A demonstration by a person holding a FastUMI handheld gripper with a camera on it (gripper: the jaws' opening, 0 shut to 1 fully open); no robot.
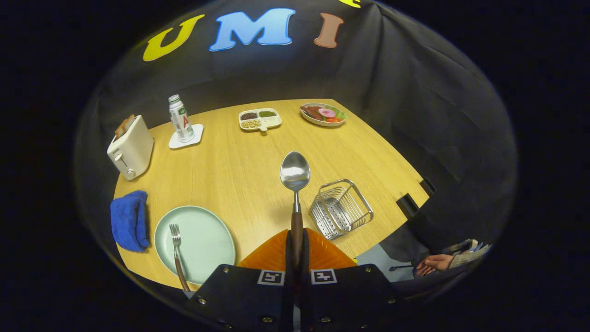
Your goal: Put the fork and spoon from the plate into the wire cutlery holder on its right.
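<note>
Gripper [295, 246] squeezed tight on spoon [295, 184], high over yellow wood table [230, 170]. Fork [177, 251] on green plate [207, 240]; wire holder [341, 208] beside. Dark cloth walls around.

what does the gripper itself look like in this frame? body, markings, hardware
The gripper has two dark, angular body halves, each studded with small round screws. Each half carries a square black-and-white fiducial tag near the inner edge. The fingers are ribbed, wedge-shaped plates tapering forward. No cables visible.
</note>
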